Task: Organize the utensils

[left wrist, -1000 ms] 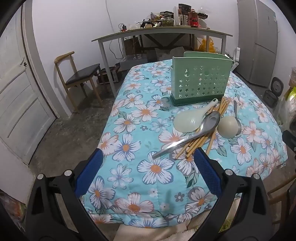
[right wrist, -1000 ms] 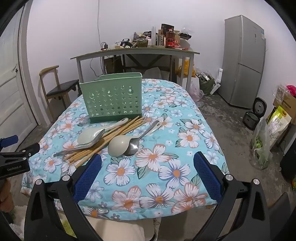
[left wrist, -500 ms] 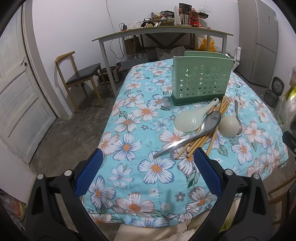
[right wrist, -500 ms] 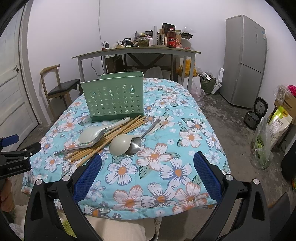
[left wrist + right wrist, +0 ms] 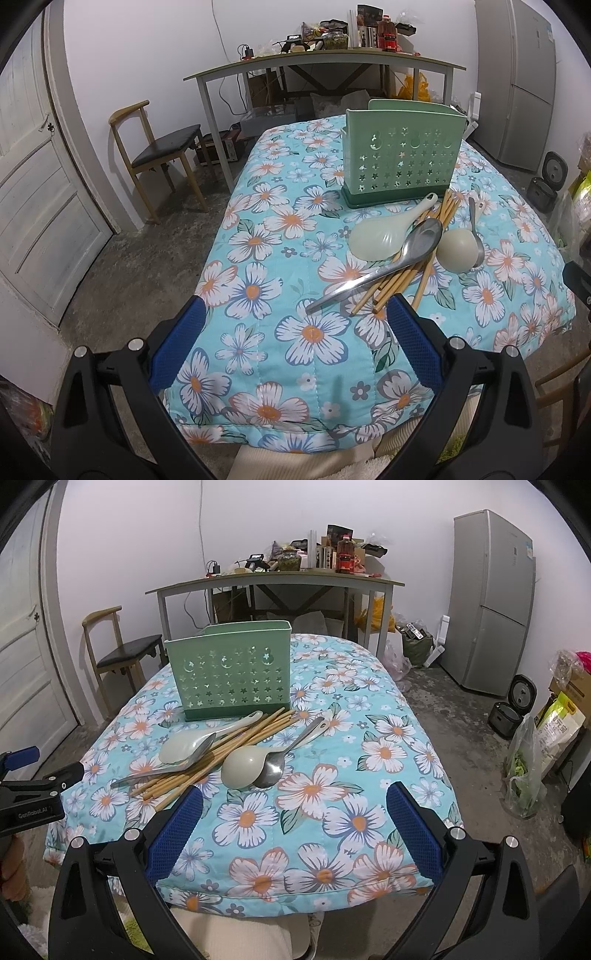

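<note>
Risk: utensils lie tangled, so lifting the metal ladle (image 5: 384, 267) prob. drags the chopsticks (image 5: 410, 269) under it & they roll toward the tabletop's near edge.
Risk 2: green caddy (image 5: 231, 672) looks light; a hard poke could tip it.
L gripper (image 5: 295, 341): fingers spread wide, empty; ladle handle tip just ahead, betw. fingers, nearer the right one.
R gripper (image 5: 293, 825): spread wide, empty; pale spoon (image 5: 243, 766) just ahead, left of centre.
Pile: mid tabletop, in front of caddy.
</note>
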Action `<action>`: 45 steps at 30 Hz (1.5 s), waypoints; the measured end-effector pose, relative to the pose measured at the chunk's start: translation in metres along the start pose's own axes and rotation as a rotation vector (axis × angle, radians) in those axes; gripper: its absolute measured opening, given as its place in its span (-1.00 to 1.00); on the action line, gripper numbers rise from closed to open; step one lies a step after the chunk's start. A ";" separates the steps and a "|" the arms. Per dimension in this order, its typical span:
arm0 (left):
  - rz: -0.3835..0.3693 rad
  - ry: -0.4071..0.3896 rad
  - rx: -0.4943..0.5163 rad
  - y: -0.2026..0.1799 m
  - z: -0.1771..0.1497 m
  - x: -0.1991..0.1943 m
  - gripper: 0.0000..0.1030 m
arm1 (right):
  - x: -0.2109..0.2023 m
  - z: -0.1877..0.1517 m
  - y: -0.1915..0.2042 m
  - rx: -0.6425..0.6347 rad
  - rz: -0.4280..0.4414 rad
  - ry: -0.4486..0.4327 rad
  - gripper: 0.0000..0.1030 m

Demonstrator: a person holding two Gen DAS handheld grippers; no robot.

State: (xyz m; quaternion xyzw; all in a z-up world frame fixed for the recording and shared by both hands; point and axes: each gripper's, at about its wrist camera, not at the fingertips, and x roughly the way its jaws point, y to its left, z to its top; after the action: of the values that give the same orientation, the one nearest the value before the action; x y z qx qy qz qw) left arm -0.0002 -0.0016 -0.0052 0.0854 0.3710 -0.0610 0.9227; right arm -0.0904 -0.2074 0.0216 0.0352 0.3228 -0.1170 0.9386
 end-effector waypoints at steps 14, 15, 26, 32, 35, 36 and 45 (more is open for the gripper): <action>0.004 0.006 -0.001 0.001 -0.003 0.003 0.84 | 0.001 0.000 0.000 0.000 -0.001 0.002 0.88; 0.004 0.008 -0.001 0.002 -0.003 0.003 0.84 | 0.001 0.000 0.000 0.000 0.000 0.002 0.88; 0.012 0.033 0.002 0.001 0.000 0.012 0.84 | 0.004 -0.003 0.004 0.002 0.005 0.011 0.88; 0.016 0.051 0.003 0.001 0.002 0.022 0.84 | 0.014 -0.001 0.002 0.009 0.018 0.031 0.88; 0.005 0.055 -0.003 0.003 0.005 0.029 0.84 | 0.022 0.001 0.000 0.017 0.031 0.036 0.88; 0.002 0.055 -0.005 0.004 0.006 0.031 0.84 | 0.023 0.001 0.000 0.018 0.033 0.036 0.88; -0.011 0.099 -0.003 0.007 0.016 0.065 0.84 | 0.053 0.005 0.002 0.042 0.106 0.045 0.88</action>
State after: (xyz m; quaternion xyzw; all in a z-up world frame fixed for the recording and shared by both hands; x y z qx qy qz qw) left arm 0.0583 -0.0008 -0.0387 0.0847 0.4167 -0.0610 0.9030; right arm -0.0471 -0.2169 -0.0069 0.0746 0.3389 -0.0730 0.9350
